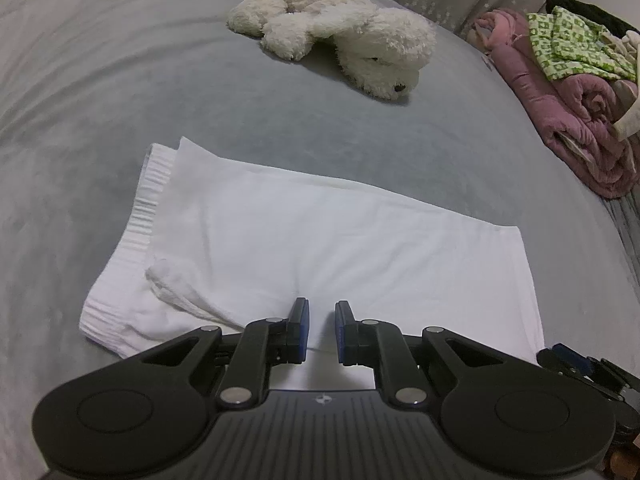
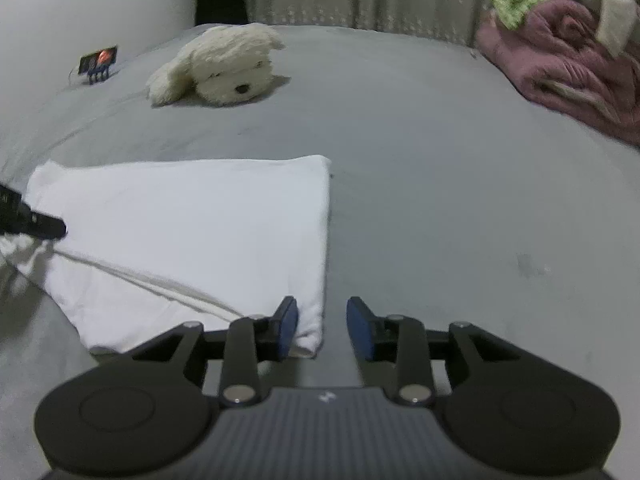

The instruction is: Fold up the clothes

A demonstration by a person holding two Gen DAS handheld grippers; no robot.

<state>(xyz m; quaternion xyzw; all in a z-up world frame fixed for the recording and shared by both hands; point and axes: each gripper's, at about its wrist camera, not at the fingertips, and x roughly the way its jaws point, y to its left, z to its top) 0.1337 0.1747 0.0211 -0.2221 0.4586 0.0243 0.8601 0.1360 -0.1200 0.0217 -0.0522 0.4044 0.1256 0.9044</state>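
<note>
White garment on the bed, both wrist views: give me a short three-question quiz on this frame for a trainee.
1. True or false: the left tongs are clamped on the white garment.
2. Multiple choice: what lies on the grey bed beyond the garment? A) a laptop B) a white plush dog C) a pair of shoes
3. Fill in: the right tongs are open over the garment's near ____ corner.

Key:
1. False. The pads stand apart above the cloth, gripping nothing.
2. B. It lies near the far edge; a pink quilt with other clothes sits off to the right.
3. Right. One pad is over the cloth, the other over bare bed.
</note>
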